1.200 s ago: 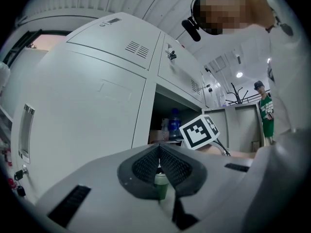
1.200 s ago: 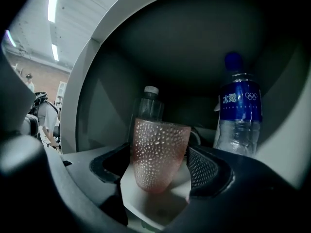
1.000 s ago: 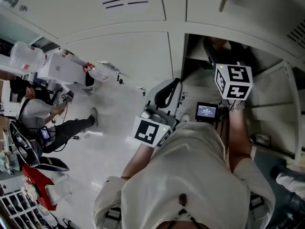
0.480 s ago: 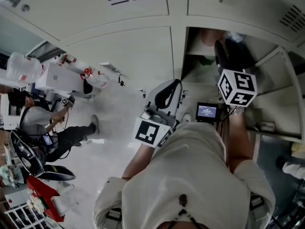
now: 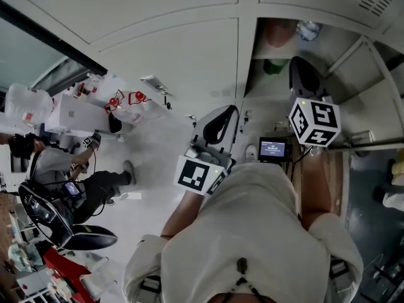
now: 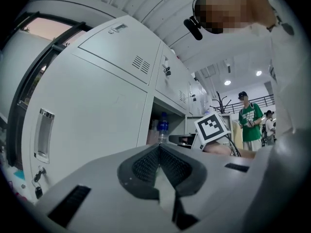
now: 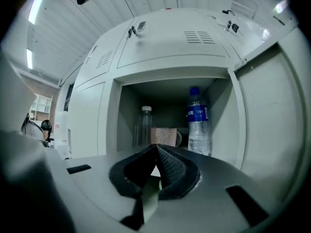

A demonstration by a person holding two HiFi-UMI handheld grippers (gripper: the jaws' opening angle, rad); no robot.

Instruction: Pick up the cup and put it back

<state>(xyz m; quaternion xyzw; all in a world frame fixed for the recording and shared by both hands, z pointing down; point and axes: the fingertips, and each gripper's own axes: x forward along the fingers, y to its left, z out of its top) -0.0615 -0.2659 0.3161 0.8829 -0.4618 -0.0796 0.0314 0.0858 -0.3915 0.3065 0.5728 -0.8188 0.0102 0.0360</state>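
A pink glittery cup [image 7: 164,136] stands upright in the open locker compartment [image 7: 170,93], between a clear bottle [image 7: 144,125] and a blue-capped water bottle [image 7: 198,120]. My right gripper [image 7: 156,147] points level at that compartment, short of the cup and apart from it. Its jaws have just been closing and are shut, with nothing between them. In the head view the right gripper [image 5: 305,69] sits at the compartment's mouth, below the cup [image 5: 278,34]. My left gripper [image 6: 158,147] is shut and empty, and hangs in front of the closed locker doors [image 6: 92,110], seen as left gripper [image 5: 226,111] in the head view.
The compartment's open door [image 7: 272,120] stands at the right. A small screen [image 5: 273,148] is mounted between my arms. One person crouches on the floor at the left [image 5: 69,175]. Another in a green shirt [image 6: 250,123] stands farther off.
The right gripper has drawn back a little from the compartment. The view has shifted, so more of the shelf with the cup and bottle shows. The left gripper holds nearly the same spot.
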